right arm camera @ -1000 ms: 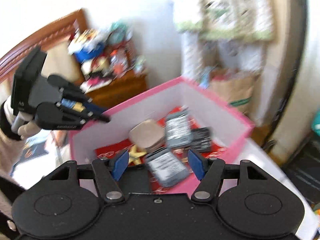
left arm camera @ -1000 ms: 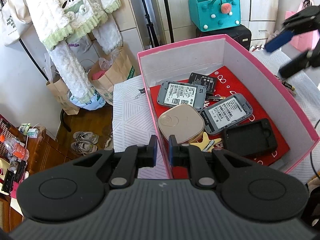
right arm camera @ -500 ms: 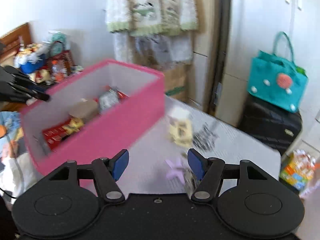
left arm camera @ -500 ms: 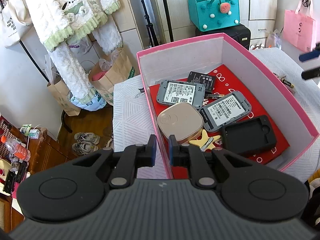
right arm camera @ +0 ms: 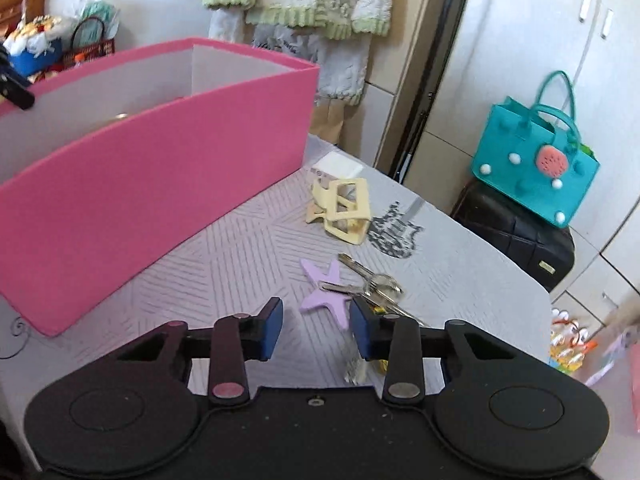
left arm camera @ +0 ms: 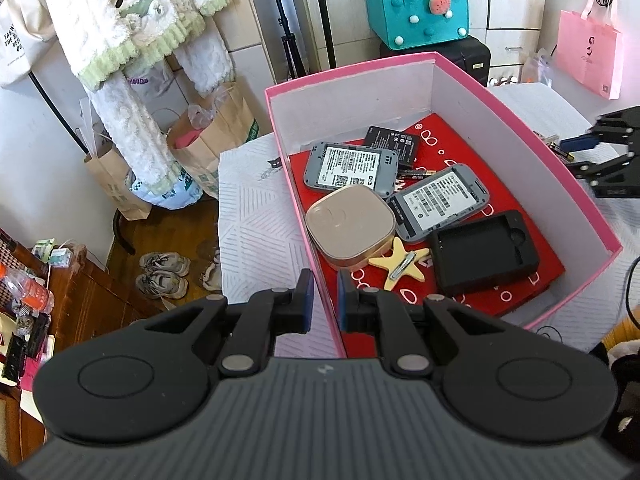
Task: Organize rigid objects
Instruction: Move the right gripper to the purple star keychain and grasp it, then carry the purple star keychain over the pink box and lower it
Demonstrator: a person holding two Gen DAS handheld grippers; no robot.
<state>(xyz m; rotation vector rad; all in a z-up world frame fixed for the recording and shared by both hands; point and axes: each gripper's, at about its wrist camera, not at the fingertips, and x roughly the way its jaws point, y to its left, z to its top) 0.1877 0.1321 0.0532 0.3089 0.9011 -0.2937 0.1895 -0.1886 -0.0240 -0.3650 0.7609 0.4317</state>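
A pink box (left arm camera: 520,120) holds two grey routers (left arm camera: 352,166), a beige square case (left arm camera: 350,228), a black battery (left arm camera: 394,138), a black cover (left arm camera: 486,252) and a yellow star clip (left arm camera: 400,264). My left gripper (left arm camera: 322,300) is shut on the box's near wall. My right gripper (right arm camera: 316,320) is open and empty, low over the table, just before a purple star clip (right arm camera: 326,290). Keys (right arm camera: 370,280) and a cream claw clip (right arm camera: 340,208) lie beyond it. The right gripper also shows in the left wrist view (left arm camera: 592,156), right of the box.
The box's pink outer wall (right arm camera: 160,172) stands left of my right gripper. A patterned clip (right arm camera: 394,228) and a white block (right arm camera: 336,166) lie on the white tablecloth (right arm camera: 460,272). A teal bag (right arm camera: 532,164) sits on a black case beyond the table edge.
My right gripper swung away from above the box, to the right and down over the table by the purple star clip. My left gripper stayed shut on the box wall.
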